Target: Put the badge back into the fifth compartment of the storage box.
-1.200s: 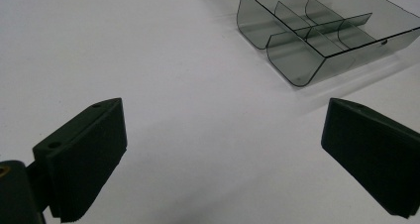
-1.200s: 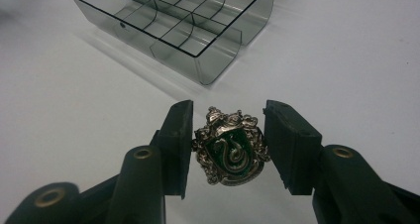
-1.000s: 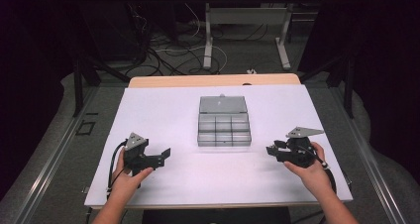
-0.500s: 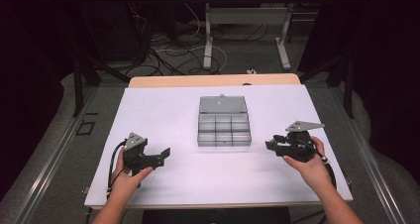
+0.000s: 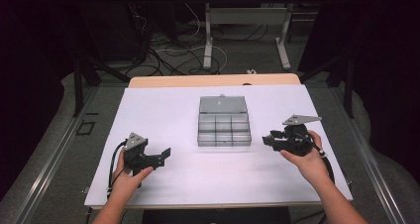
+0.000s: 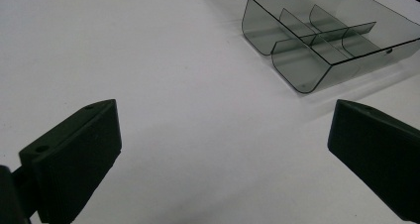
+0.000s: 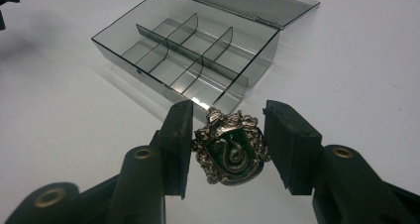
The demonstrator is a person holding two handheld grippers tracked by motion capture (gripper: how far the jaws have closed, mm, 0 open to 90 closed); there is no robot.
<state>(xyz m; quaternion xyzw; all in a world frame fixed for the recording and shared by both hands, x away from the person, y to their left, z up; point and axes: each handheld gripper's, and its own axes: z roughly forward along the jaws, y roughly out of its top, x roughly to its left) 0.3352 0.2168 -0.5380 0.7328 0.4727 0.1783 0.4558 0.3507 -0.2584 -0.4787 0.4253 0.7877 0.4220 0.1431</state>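
A clear smoky compartment box [image 5: 224,130] lies open at the middle of the white table, its lid [image 5: 223,104] folded flat behind it. Its compartments [image 7: 188,55] look empty. My right gripper [image 7: 228,145] is shut on a silver crest badge [image 7: 230,149] with a green shield and a snake, held just above the table, a short way off the box's right front corner. In the high view that gripper [image 5: 267,139] sits to the right of the box. My left gripper [image 5: 166,153] rests at the front left, jaws wide open [image 6: 223,149] with nothing between them, pointing toward the box [image 6: 327,40].
The white table top [image 5: 163,110] spreads around the box, with its front edge close to the person's forearms. Beyond the far edge are a wooden strip [image 5: 213,80], floor cables [image 5: 163,50] and table legs [image 5: 208,35].
The right gripper has lifted slightly and shifted a little left toward the box with the badge. The left gripper has stayed put.
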